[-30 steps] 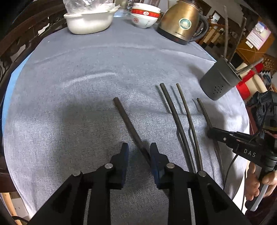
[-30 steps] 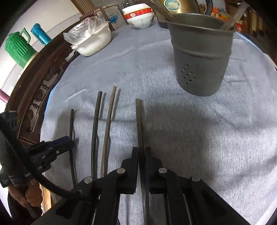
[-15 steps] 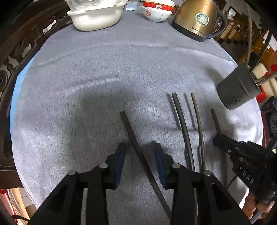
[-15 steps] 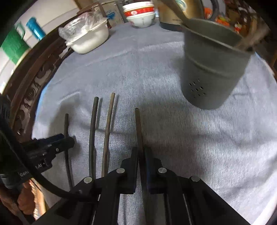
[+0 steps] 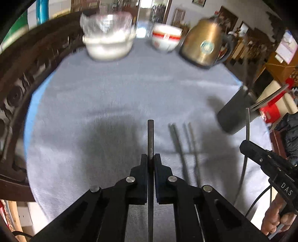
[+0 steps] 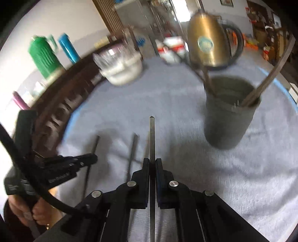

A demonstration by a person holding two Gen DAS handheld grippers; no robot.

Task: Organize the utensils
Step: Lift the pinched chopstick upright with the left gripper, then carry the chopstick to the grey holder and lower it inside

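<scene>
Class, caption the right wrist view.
Right gripper shut on a chopstick, beside a grey utensil holder.

The right gripper clamps a chopstick pointing to twelve o'clock. The holder stands at two o'clock, the left gripper at nine.

Light: I see soft daylight, bright far doorway | Shadows: broad, soft, dark on table near fingers | Blur: heavy motion smear on far kettle | Edges: fisheye bending, black corners
</scene>
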